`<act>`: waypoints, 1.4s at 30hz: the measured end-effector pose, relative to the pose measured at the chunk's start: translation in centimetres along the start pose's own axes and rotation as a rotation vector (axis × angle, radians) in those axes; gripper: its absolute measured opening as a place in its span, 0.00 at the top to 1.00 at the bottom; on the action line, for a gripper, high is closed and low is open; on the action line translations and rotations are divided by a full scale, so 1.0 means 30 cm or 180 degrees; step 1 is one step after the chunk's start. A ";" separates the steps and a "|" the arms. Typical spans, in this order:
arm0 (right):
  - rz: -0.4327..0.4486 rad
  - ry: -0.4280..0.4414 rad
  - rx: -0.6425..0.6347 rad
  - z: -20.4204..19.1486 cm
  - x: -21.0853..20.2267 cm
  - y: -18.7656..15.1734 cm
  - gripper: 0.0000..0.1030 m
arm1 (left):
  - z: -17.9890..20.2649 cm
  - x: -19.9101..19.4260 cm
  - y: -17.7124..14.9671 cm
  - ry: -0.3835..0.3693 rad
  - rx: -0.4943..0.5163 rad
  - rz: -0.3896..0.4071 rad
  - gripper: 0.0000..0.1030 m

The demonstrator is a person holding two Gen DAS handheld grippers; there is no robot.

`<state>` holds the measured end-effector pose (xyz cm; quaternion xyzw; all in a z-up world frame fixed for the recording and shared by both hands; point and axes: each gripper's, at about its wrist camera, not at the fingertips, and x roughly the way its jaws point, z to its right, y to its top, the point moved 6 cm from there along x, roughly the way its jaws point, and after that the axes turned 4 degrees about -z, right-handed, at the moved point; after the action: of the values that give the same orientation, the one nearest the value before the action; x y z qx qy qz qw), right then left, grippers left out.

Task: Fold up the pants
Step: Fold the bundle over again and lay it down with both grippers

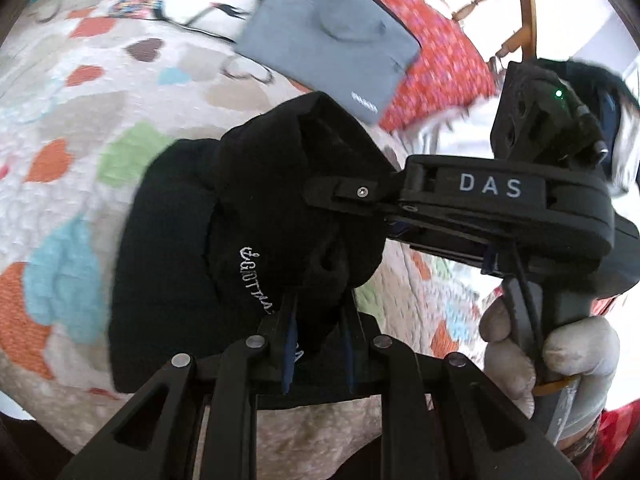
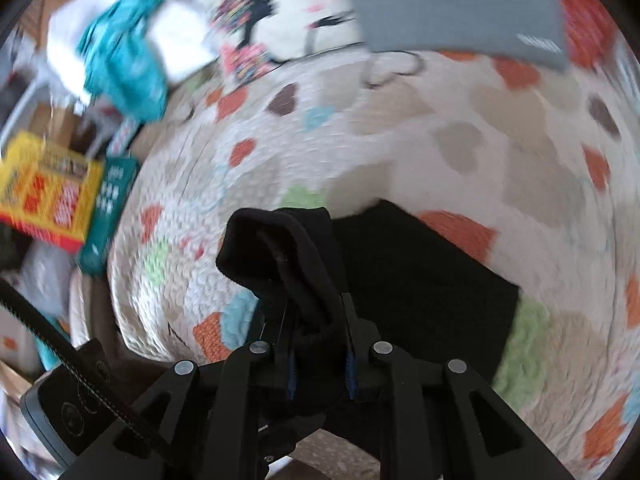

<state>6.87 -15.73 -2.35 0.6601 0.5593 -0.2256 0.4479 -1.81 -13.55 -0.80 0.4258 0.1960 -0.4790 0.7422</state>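
The black pants [image 1: 192, 248] with white embroidered lettering hang bunched over the heart-patterned quilt [image 1: 72, 128]. My left gripper [image 1: 318, 324] at the bottom of the left wrist view is shut on a fold of them. My right gripper [image 1: 340, 200] reaches in from the right, held by a gloved hand [image 1: 560, 356], and is shut on another fold of the same pants. In the right wrist view the right gripper [image 2: 318, 328] clamps a thick black bunch, while the rest of the pants [image 2: 424, 280] lies flat on the quilt [image 2: 400, 140] behind it.
A folded grey garment [image 1: 328, 36] lies further up the bed, beside red floral fabric [image 1: 444, 60] and a wooden spindle frame [image 1: 520, 8]. Off the bed's left side are a teal cloth [image 2: 124, 68], a yellow box [image 2: 44, 188] and a teal box [image 2: 108, 208].
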 end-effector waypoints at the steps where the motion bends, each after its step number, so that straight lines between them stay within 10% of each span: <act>1: 0.0047 0.0057 0.0110 0.053 -0.009 -0.009 0.81 | 0.021 0.020 0.003 0.0037 0.0048 -0.0030 0.83; 11: 0.0226 0.0313 0.0643 0.342 0.009 -0.094 0.76 | 0.071 0.119 -0.045 0.0174 0.0264 -0.0248 0.78; 15: 0.0383 0.0280 0.0906 0.449 0.003 -0.117 0.54 | 0.100 0.096 -0.101 -0.0049 0.0337 -0.0394 0.68; 20: 0.0815 0.0141 0.1309 0.602 -0.122 -0.121 0.51 | 0.098 -0.024 -0.141 -0.0453 0.0375 -0.0516 0.61; 24: 0.1136 0.0345 0.1154 0.554 -0.202 -0.102 0.51 | -0.002 -0.128 -0.080 -0.0340 0.0195 -0.0240 0.59; 29: 0.0872 0.0615 0.0792 0.399 -0.119 -0.114 0.51 | -0.184 -0.188 -0.001 -0.0124 -0.0328 0.0008 0.59; 34: 0.0591 0.0059 0.0529 0.333 -0.004 -0.164 0.51 | -0.266 -0.210 0.008 -0.0019 -0.0515 0.0116 0.59; 37: 0.0530 -0.0074 0.0475 0.333 0.011 -0.190 0.90 | -0.285 -0.209 0.014 0.0009 -0.0563 0.0128 0.59; 42: 0.0453 -0.0141 0.0613 0.373 0.010 -0.277 0.99 | -0.305 -0.211 0.020 0.0030 -0.0554 0.0113 0.58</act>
<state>1.40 -25.23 -10.96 0.7330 0.4767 -0.2604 0.4095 -3.16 -2.49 -1.25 0.3654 0.2327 -0.4449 0.7838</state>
